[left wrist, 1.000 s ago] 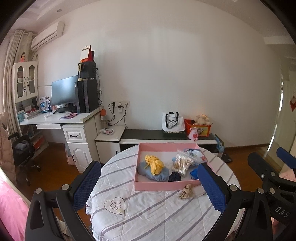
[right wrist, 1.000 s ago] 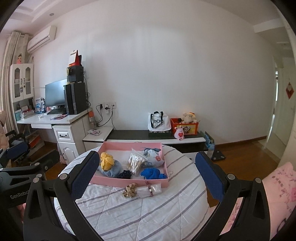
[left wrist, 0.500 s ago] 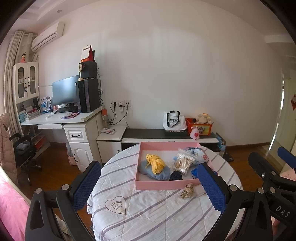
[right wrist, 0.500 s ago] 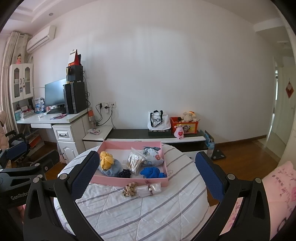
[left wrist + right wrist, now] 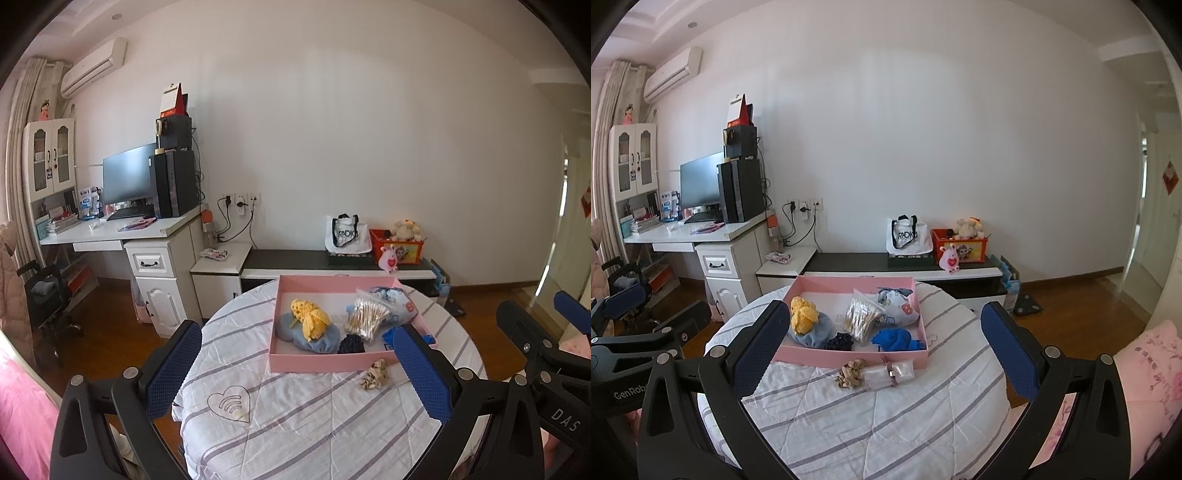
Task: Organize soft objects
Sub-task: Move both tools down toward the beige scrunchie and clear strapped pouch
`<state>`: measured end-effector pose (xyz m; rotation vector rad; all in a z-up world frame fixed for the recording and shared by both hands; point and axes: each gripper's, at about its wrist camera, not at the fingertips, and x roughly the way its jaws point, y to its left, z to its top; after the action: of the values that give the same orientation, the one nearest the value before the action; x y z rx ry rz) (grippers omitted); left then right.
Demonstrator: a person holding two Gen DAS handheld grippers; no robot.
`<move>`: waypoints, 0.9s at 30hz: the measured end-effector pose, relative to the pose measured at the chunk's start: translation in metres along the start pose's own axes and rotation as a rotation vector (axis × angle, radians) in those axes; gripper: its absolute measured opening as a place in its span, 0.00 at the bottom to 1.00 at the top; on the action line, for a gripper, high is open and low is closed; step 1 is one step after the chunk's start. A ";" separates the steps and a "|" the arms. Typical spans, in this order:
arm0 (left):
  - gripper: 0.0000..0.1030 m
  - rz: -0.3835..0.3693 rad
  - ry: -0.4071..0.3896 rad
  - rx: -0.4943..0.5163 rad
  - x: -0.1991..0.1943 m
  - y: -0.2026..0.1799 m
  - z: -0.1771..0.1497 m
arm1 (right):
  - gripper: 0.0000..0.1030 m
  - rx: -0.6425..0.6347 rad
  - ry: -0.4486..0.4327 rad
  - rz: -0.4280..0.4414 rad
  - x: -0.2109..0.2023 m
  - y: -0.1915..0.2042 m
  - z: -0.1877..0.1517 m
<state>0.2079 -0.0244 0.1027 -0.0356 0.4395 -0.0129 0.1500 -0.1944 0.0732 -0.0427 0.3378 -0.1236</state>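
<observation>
Both tongs, left (image 5: 297, 363) and right (image 5: 884, 350), spread wide, empty, above table (image 5: 849, 424). Just before pink tray (image 5: 849, 360): beige scrunchie (image 5: 849, 373), clear pouch (image 5: 890, 373).

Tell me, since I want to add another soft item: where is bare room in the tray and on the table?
Pink tray: its back-left floor behind the yellow knit is bare; front and right are crowded. Table: striped cloth nearer than the beige scrunchie and clear pouch is free.

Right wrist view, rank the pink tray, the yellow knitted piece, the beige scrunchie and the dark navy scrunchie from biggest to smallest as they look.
1. pink tray
2. yellow knitted piece
3. beige scrunchie and dark navy scrunchie: they look much alike, and the beige one lies nearer the camera, so no ranking between them.
</observation>
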 end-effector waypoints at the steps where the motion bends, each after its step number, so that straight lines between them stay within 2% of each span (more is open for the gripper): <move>1: 1.00 0.000 0.003 0.000 0.001 0.000 0.000 | 1.00 0.000 0.003 0.000 0.001 0.000 0.000; 17: 1.00 -0.018 0.088 0.018 0.029 -0.002 -0.001 | 1.00 0.010 0.084 -0.016 0.029 -0.004 -0.013; 23: 1.00 -0.026 0.173 0.030 0.059 -0.003 -0.005 | 1.00 0.009 0.157 -0.031 0.052 -0.008 -0.027; 27: 1.00 -0.021 0.247 0.039 0.089 -0.006 -0.010 | 1.00 0.005 0.243 -0.050 0.080 -0.011 -0.044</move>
<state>0.2845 -0.0322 0.0560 -0.0001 0.6857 -0.0471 0.2090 -0.2162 0.0066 -0.0315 0.5789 -0.1794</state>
